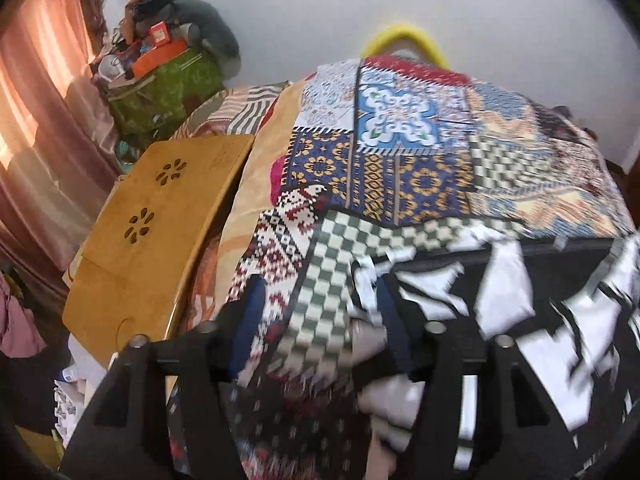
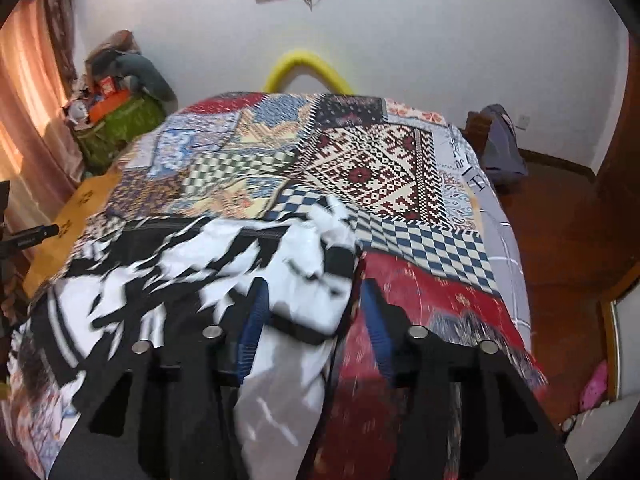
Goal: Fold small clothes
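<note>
A black-and-white garment (image 2: 224, 264) is lying on the patchwork bedspread (image 2: 376, 168). The right gripper (image 2: 314, 308) is standing with its jaws apart around a bunched corner. The left gripper (image 1: 320, 308) is also spread, straddling bedspread and the garment's edge beside a wooden board (image 1: 156, 232).

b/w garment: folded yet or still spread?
Mostly spread: the black-and-white garment lies across the patchwork bedspread, only its right edge bunched between the right tongs.
</note>
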### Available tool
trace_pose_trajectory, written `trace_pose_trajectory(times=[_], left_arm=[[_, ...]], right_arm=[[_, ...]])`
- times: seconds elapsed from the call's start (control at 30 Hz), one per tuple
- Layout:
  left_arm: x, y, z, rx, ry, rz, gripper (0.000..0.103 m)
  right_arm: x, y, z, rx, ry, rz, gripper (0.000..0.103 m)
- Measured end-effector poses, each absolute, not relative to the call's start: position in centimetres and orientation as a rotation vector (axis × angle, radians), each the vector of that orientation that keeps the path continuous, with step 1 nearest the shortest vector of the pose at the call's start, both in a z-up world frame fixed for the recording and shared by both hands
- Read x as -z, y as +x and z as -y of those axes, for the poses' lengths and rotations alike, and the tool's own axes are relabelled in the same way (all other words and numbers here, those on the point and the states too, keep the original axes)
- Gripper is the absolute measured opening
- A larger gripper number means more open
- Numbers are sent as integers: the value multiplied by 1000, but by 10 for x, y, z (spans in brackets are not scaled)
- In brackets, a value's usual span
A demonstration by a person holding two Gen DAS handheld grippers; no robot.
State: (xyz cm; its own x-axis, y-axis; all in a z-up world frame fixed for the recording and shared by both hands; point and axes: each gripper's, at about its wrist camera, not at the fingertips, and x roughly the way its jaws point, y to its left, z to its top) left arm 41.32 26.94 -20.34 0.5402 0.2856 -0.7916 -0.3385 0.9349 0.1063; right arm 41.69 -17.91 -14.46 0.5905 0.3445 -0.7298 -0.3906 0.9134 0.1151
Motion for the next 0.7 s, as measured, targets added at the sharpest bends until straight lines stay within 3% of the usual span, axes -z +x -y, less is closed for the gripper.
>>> trace_pose_trajectory(times=[0.27,0.5,0.53,0.6,0.67,0.7], left_arm=[[188,329,-245,-282,-108,-964,66],[225,305,-225,-206,-156,-1076,66],[230,306,-224,-195,-171,-1093,63],[245,310,-221,-153,-238,-1131,36],[254,313,-218,-110,-298,-1155,17],[256,313,-217,-111,-306,-1154,16]], right_arm=[[145,348,187,-499,-18,-853,49],[184,335,189,-523,51,-963,49],[185,333,187,-525,52,-971,49],[191,336,181,-537,44,-989,49],[198,341,174,-557,46,-1017,49],[202,342,172,-560,57,-1030,49]])
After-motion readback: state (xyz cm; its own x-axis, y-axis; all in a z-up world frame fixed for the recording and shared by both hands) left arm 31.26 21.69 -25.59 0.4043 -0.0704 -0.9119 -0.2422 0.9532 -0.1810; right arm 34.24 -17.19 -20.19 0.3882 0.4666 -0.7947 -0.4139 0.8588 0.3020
